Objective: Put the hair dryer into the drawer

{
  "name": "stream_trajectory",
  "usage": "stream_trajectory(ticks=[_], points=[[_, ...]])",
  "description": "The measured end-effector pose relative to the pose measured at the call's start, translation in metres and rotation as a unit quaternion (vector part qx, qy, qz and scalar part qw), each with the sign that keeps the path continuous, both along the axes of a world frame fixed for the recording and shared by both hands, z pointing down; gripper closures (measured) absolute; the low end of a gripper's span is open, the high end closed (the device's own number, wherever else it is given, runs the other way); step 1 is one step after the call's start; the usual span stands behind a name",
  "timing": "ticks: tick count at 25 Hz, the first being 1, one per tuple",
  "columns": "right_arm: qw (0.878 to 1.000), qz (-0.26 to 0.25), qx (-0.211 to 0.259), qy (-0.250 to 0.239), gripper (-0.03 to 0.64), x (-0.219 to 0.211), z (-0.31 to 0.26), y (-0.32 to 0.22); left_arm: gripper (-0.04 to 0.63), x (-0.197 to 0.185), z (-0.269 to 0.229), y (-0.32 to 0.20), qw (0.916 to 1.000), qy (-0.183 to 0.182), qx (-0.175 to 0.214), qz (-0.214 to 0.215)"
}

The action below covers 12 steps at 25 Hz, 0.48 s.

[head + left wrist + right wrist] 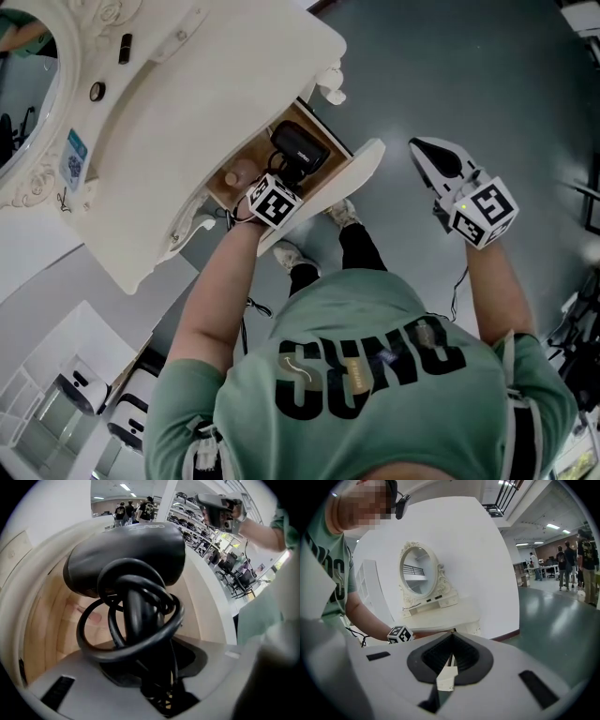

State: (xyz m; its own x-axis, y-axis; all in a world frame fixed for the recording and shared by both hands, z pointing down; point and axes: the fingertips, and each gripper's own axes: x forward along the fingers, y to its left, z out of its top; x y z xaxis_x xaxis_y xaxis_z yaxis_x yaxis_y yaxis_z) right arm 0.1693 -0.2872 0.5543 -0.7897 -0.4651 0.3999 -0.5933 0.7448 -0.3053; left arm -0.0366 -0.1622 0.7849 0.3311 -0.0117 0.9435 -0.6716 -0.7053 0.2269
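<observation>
Head view: left gripper, pointing steeply down, grips the cord-wrapped hair dryer by its handle, head lowermost, over the open drawer; right gripper, jaws together and empty, stands well apart.

- Drawer: pulled out from the front edge of the surface.
- Hair dryer: inside the drawer, with the left claw on it from above.
- Mirror: at the surface's rear edge.
- Right claw: over the floor, well apart to the drawer's right.
</observation>
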Motion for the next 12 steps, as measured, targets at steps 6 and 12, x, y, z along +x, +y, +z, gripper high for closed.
stream_trajectory(ticks=[6,12], points=[[1.0,0.007,-0.008,0.002,0.623,0.005,0.007,0.0,0.426,0.001,0.019,0.002,0.9995,-0.016,-0.023,0.013],[1.0,0.009,-0.017,0.002,0.623,0.007,0.013,0.003,0.425,0.001,0.024,0.001,0.9985,-0.021,-0.048,0.015]])
